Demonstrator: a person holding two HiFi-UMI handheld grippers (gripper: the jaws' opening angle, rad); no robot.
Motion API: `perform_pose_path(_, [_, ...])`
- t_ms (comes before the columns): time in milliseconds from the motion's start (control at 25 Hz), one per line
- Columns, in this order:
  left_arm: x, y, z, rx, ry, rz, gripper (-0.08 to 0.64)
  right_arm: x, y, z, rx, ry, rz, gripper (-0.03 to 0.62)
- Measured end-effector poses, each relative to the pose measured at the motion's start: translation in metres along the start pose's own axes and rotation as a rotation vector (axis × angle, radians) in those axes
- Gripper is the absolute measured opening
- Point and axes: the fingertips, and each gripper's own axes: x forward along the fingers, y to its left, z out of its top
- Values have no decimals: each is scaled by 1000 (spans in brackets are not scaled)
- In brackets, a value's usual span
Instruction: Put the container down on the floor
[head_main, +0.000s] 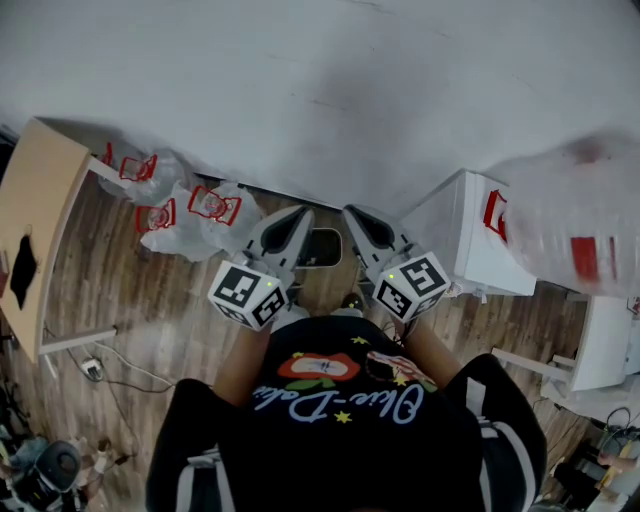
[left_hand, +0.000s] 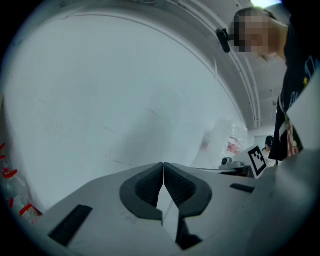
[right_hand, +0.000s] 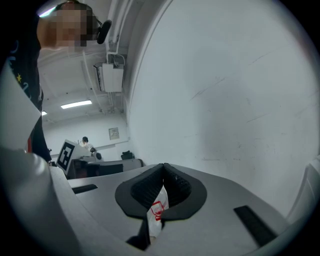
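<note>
A: Container down yet?

B: No, imo. L gripper (left_hand: 163, 170) & R gripper (right_hand: 163, 172) are both closed tight, each nipping a thin white edge of what I take for the container (right_hand: 157, 210); R's bit has red print. It's held up facing the wall (head_main: 320, 90), well off the floor (head_main: 150, 300). Dark shape (head_main: 322, 248) under them may be its body, can't tell.

A: Left to do?

B: All of it: lower, let go.

A: Room?

B: Wood-plank floor, white wall. Bags (head_main: 190, 215) at the wall's foot, box (head_main: 480, 240) against it, worktop (head_main: 35, 200) butting it, cables (head_main: 95, 370) farther out.
</note>
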Motion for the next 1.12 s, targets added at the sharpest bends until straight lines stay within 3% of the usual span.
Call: perform_pose_path(1120, [-16,20,6,-20,-34,60,5,18,11,-3,-27,20,28,-2])
